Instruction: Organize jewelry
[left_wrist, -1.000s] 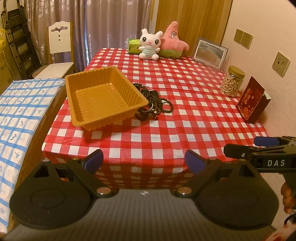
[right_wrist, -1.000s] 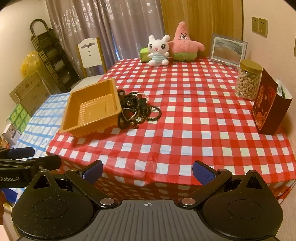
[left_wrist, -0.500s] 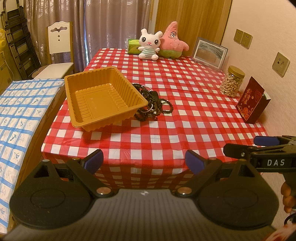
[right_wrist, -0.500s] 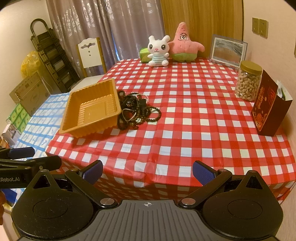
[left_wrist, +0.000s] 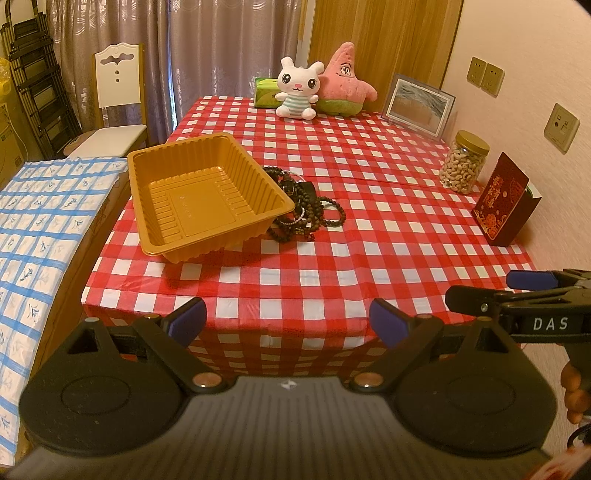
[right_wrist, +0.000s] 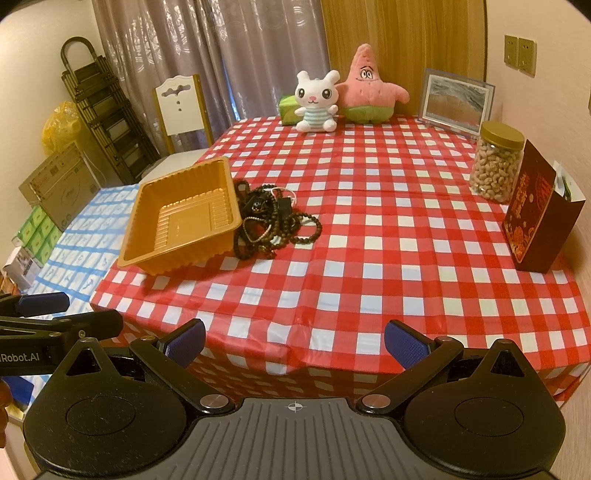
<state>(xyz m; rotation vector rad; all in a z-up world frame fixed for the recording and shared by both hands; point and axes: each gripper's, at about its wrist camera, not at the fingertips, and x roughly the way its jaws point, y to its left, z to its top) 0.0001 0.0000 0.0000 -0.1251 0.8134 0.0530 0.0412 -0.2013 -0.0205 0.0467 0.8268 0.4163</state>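
Right now your left gripper (left_wrist: 286, 320) hangs short of the near table edge with its blue pads (left_wrist: 189, 319) spread wide and nothing between them. Your right gripper (right_wrist: 294, 346) sits the same way just off that edge, jaws wide and empty; its side shows at the right border of the left view, and the left one pokes in at the left border of the right view.

The beads (left_wrist: 308, 216), a dark tangle of bracelets and strands, lie on the red-checked tablecloth (left_wrist: 369, 236), pressed against the right side of the tray (left_wrist: 207, 199). In the right view the beads (right_wrist: 275, 221) touch the tray (right_wrist: 181, 218) wall too, with one loop trailing off to the right. The tray is orange, ribbed, and holds nothing; it sits towards the left part of the table, turned at an angle to the edge.

Well apart from the beads, along the right side, you have a nut jar (left_wrist: 464, 161) and a dark red box (left_wrist: 504, 205) just beside it. At the far end stand a bunny (left_wrist: 297, 90), a pink star plush (left_wrist: 343, 79) and a picture frame (left_wrist: 419, 105). A white chair (left_wrist: 116, 96) stands off the far left corner.
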